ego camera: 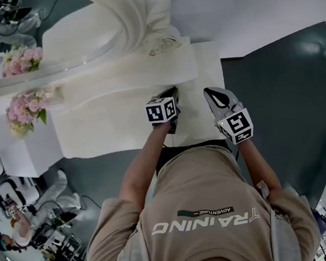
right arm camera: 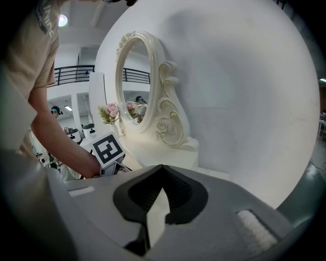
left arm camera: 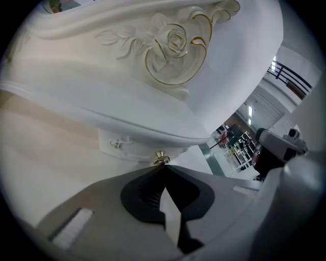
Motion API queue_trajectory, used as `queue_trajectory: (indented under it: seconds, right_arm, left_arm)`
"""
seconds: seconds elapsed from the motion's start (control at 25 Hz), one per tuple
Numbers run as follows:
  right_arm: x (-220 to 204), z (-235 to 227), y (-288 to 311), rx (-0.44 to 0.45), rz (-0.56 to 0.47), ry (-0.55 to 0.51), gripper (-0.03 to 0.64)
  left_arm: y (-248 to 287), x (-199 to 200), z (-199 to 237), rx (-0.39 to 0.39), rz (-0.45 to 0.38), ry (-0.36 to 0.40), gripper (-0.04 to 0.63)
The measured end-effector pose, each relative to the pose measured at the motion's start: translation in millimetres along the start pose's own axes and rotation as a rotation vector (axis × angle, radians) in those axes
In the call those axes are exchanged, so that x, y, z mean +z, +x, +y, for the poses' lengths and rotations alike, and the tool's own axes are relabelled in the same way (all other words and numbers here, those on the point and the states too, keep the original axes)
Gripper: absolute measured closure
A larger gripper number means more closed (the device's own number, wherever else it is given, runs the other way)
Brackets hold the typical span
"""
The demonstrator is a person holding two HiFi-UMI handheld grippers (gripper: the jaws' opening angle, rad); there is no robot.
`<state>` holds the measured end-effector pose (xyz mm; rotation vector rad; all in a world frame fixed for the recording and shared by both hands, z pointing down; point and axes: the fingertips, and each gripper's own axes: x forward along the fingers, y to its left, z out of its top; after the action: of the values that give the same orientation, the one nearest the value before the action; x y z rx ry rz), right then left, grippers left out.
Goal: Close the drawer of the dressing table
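Currently — left gripper: jaws pressed together, tips at knob of drawer, apparently placed to push it in | drawer: under table edge, seemingly nearly in | right gripper: closed, empty, held aside — likely not needed.

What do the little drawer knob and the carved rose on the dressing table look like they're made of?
Small gold drawer knob: looks like polished brass-toned metal, going by its bright glints; plated plastic is possible. Carved white rose relief: probably glossy painted wood or moulded resin, with thin gold-painted outlines.
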<state>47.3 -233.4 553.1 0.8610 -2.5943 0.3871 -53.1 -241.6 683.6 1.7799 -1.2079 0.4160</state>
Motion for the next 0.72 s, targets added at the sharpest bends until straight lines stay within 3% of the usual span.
queue_trajectory:
  seconds: [0.32, 0.72]
  right_arm:
    - [0.0, 2.9, -4.0, -0.009, 0.002, -0.002, 0.615]
    - [1.6, 17.0, -4.6, -0.008, -0.005, -0.009, 0.614]
  left_arm:
    - [2.4, 3.4, 0.8, -0.004, -0.003, -0.004, 0.578]
    - [-24.8, 1.0, -14.0, -0.006, -0.037, 0.108, 0.578]
